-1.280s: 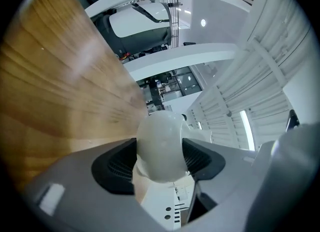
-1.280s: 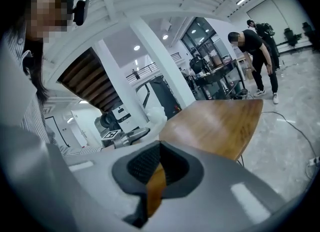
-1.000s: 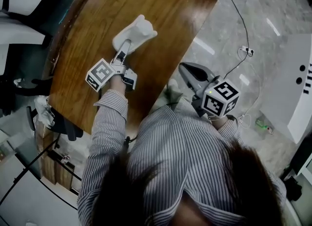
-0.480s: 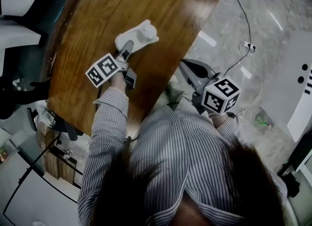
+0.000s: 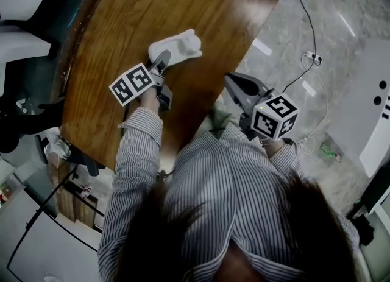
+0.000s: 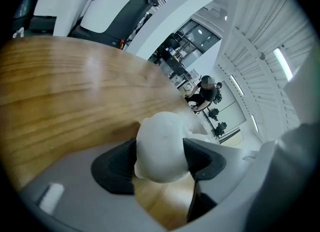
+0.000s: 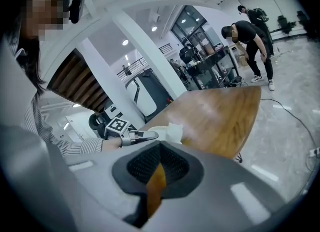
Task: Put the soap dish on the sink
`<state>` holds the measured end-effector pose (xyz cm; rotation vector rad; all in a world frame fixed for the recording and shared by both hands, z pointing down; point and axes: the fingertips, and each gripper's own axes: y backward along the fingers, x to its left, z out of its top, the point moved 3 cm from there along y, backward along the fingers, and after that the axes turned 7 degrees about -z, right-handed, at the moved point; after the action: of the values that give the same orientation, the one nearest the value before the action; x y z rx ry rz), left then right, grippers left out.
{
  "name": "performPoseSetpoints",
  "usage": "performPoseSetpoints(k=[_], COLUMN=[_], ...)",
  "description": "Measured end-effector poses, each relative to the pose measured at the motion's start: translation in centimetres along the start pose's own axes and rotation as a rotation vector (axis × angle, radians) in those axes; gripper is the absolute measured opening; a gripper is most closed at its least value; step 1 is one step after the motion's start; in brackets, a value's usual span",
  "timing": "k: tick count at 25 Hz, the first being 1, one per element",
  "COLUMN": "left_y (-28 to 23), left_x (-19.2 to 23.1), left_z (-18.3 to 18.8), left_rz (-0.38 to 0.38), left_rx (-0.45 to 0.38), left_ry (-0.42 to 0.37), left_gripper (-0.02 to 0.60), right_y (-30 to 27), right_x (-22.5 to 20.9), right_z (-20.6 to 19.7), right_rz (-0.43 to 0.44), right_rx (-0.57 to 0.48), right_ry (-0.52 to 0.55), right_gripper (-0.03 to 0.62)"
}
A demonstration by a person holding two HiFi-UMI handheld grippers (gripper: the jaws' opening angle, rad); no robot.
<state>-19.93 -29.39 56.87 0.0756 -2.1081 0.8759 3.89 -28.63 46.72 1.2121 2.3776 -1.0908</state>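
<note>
The white soap dish (image 5: 177,46) is over the brown wooden table (image 5: 122,25), and my left gripper (image 5: 163,61) is shut on its near end. In the left gripper view the rounded white soap dish (image 6: 162,148) fills the gap between the black pads (image 6: 112,166), with wood showing below it. My right gripper (image 5: 233,83) hovers off the table's right edge, above the floor, shut and holding nothing. The right gripper view looks past its closed jaws (image 7: 157,168) at the table (image 7: 220,116), the left gripper (image 7: 150,136) and the dish (image 7: 172,131).
A white fixture with dark holes (image 5: 375,122) stands at the far right, across grey floor (image 5: 292,43). A black cable with a plug (image 5: 311,55) lies on that floor. Office chairs (image 5: 21,13) stand left of the table. People (image 7: 250,40) are in the distance.
My left gripper and the soap dish have shifted a little to the right over the table, and the dish has turned slightly. The right gripper has hardly moved.
</note>
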Motion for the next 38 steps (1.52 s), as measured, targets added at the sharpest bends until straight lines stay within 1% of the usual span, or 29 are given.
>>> performPoseSetpoints(k=[3, 5, 11, 15, 17, 21, 23, 27, 29, 31, 34, 36, 38], left_y=[-0.2, -0.2, -0.3, 0.0, 0.5, 2.2, 3.4, 6.2, 7.6, 8.8, 10.5, 11.7, 12.9], left_x=[0.3, 0.5, 0.5, 0.3, 0.0, -0.6, -1.2, -3.3, -4.7, -5.8, -7.3, -8.5, -9.6], left_z=[0.3, 0.5, 0.6, 0.4, 0.4, 0.5, 0.5, -0.3, -1.0, -1.8, -3.1, -4.1, -4.8], left_rz=[0.045, 0.058, 0.056, 0.054, 0.052, 0.055, 0.039, -0.013, -0.047, -0.08, -0.118, -0.158, -0.185], left_rx=[0.013, 0.014, 0.003, 0.003, -0.01, -0.062, -0.103, -0.17, -0.196, -0.22, -0.242, -0.254, -0.271], left_ry=[-0.016, -0.023, -0.027, -0.039, -0.047, -0.052, -0.041, -0.04, -0.046, -0.048, -0.061, -0.075, -0.107], left_gripper=[0.288, 0.279, 0.281, 0.284, 0.304, 0.304, 0.29, 0.221, 0.198, 0.188, 0.149, 0.135, 0.105], right_y=[-0.2, -0.2, -0.2, 0.1, 0.2, 0.4, 0.6, 0.8, 0.8, 0.9, 1.1, 1.4, 1.6], right_x=[-0.1, 0.0, -0.1, 0.4, 0.7, 1.4, 2.0, 3.5, 4.3, 5.2, 6.5, 7.4, 8.1], right_z=[0.2, 0.3, 0.3, 0.3, 0.4, 0.7, 0.9, 1.0, 1.0, 0.9, 0.5, 0.3, 0.0], right_rz=[-0.005, -0.007, -0.018, -0.006, -0.002, 0.024, 0.04, 0.066, 0.079, 0.092, 0.114, 0.137, 0.163], right_rx=[-0.001, -0.004, -0.009, -0.012, -0.013, -0.024, -0.029, -0.029, -0.029, -0.028, -0.026, -0.031, -0.038], right_ry=[-0.005, -0.007, -0.005, 0.035, 0.05, 0.067, 0.077, 0.112, 0.128, 0.148, 0.18, 0.187, 0.185], right_gripper=[0.002, 0.002, 0.002, 0.002, 0.002, 0.002, 0.002, 0.002, 0.002, 0.002, 0.002, 0.002, 0.002])
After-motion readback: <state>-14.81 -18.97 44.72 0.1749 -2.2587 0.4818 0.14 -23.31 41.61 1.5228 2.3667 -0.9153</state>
